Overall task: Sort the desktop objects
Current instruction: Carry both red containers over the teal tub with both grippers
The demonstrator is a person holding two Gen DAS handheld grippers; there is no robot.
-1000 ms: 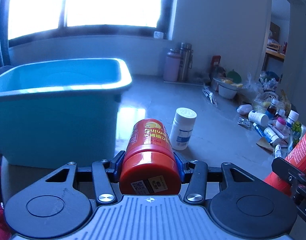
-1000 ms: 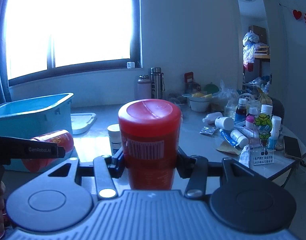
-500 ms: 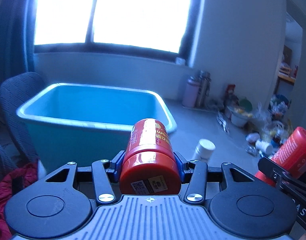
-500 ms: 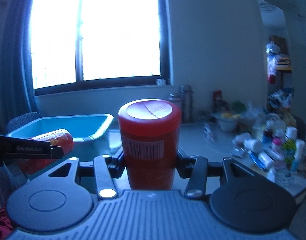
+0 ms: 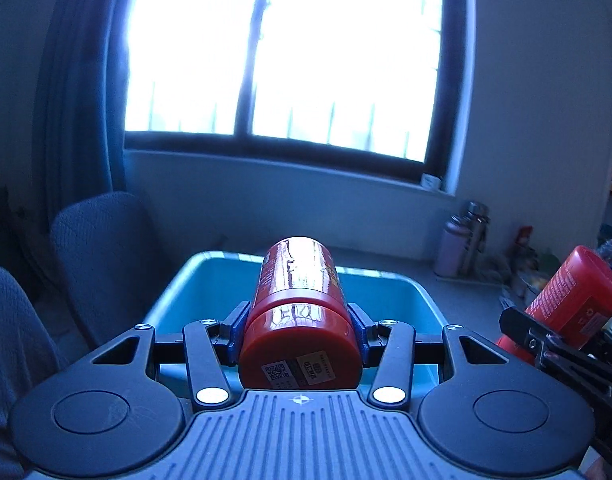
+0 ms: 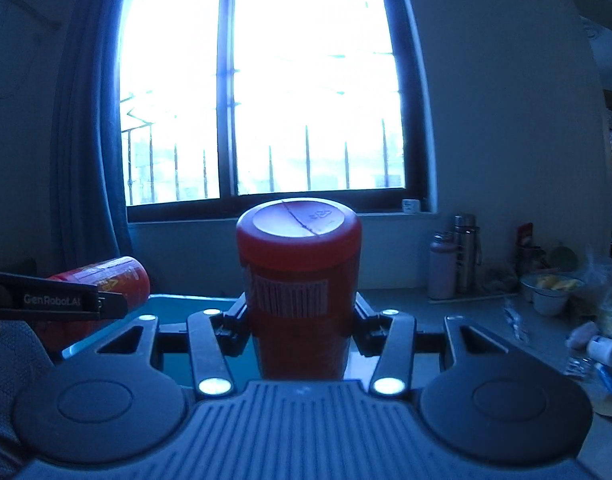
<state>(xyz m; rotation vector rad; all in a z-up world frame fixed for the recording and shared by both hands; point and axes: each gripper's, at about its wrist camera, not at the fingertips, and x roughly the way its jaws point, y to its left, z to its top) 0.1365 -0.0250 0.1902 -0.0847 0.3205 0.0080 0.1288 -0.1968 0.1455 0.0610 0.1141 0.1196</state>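
Note:
My left gripper is shut on a red canister that lies along the fingers, cap toward the camera, held above the teal plastic bin. My right gripper is shut on a second red canister, held upright with its pale top showing, above the bin's near edge. The right-hand canister shows at the right of the left wrist view; the left-hand canister shows at the left of the right wrist view.
Grey chairs stand left of the bin. Two flasks stand by the wall under the window. A white bowl and several small bottles crowd the table's right side.
Both grippers have risen and moved left over the bin, each keeping its red canister. The white bottle on the table has dropped out of the left wrist view.

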